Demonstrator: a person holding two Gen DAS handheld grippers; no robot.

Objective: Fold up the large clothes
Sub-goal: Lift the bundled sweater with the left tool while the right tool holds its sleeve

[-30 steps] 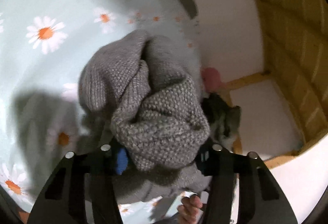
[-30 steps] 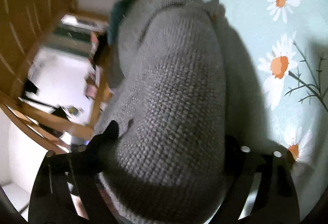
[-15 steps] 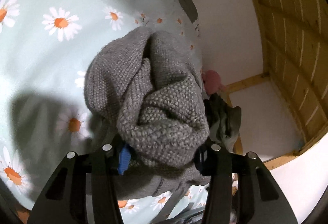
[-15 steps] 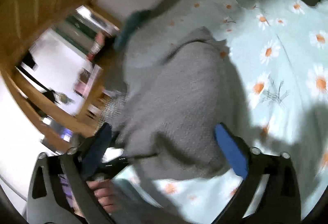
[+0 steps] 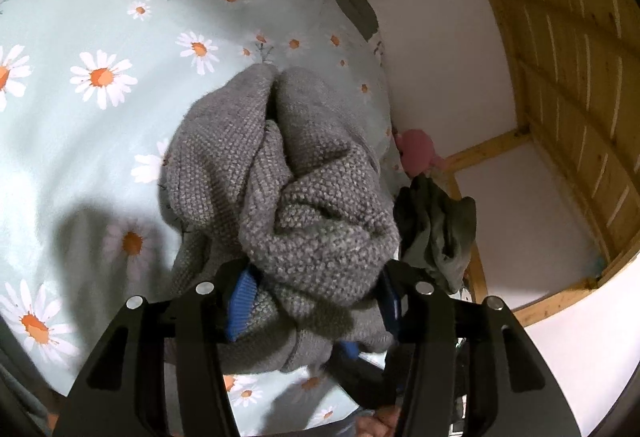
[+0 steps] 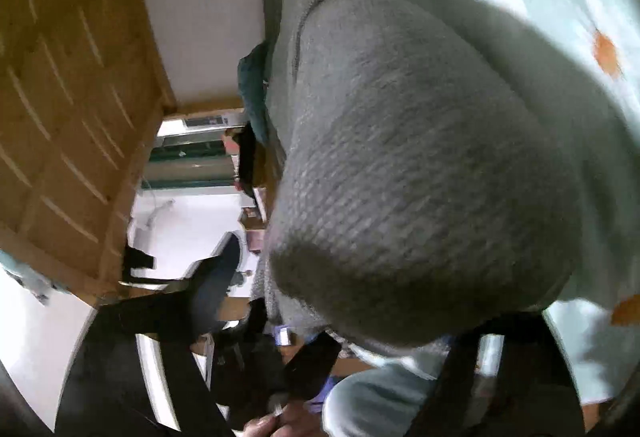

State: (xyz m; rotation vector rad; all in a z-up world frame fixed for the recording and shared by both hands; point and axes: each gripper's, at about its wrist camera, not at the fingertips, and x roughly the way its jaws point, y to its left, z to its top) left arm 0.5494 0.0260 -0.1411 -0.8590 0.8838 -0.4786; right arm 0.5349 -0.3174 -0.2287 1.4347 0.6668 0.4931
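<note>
A grey knitted sweater [image 5: 288, 193] hangs bunched over a bed with a pale blue daisy-print sheet [image 5: 100, 17]. My left gripper [image 5: 314, 301] is shut on a thick wad of the sweater, which bulges over its blue pads. In the right wrist view the same sweater [image 6: 420, 165] fills most of the frame, blurred by motion. My right gripper [image 6: 384, 353] is shut on it; the knit covers the fingertips, so the pads are mostly hidden.
A white wall [image 5: 432, 37] and wooden slatted panel [image 5: 568, 49] stand to the right of the bed. A pink soft toy [image 5: 416, 153] and dark green cloth [image 5: 440, 229] lie by the bed's edge. A doorway into a bright room [image 6: 188, 205] shows left in the right wrist view.
Both grippers keep hold of the sweater. The left has lifted away from the bed, showing more sheet. The right has swung and tilted, so the sweater now fills its blurred view.
</note>
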